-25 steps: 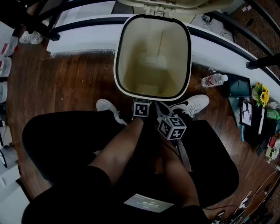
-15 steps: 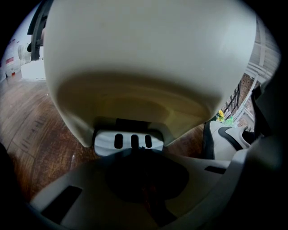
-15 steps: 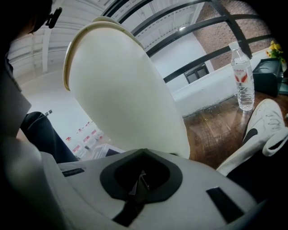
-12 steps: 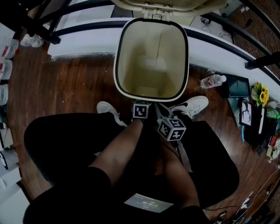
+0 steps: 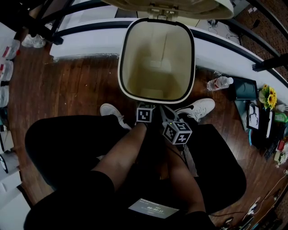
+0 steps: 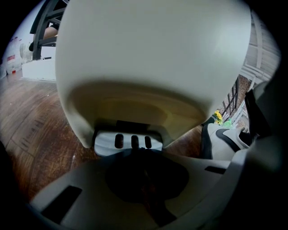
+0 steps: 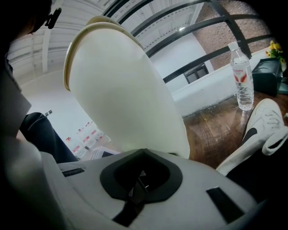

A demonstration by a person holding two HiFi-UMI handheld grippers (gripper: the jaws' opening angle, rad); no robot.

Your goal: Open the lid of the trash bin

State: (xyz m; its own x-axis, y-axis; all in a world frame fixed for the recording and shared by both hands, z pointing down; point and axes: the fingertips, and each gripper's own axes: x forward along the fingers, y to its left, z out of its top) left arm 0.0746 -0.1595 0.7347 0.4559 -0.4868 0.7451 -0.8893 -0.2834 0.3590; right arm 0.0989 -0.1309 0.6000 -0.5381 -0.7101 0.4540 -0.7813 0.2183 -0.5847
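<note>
The left claw (image 6: 141, 179) is clenched on nothing, its tip right at the grey slotted pedal (image 6: 128, 141); whether it presses down cannot be told. The cream trash bin (image 6: 153, 58) rises directly ahead of it. Beyond both claws the bin's lid (image 5: 180, 5) stands raised, the mouth open. The right claw (image 7: 137, 184), just right of the left one, is likewise clenched and empty. The bin's wall is ahead of it, with a white sneaker (image 7: 265, 126) and a water bottle (image 7: 241, 76) to its right.

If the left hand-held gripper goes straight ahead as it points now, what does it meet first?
Most likely the pale grey slotted pedal at the foot of the cream plastic trash bin, directly ahead of the left hand-held gripper; depth is unclear.
</note>
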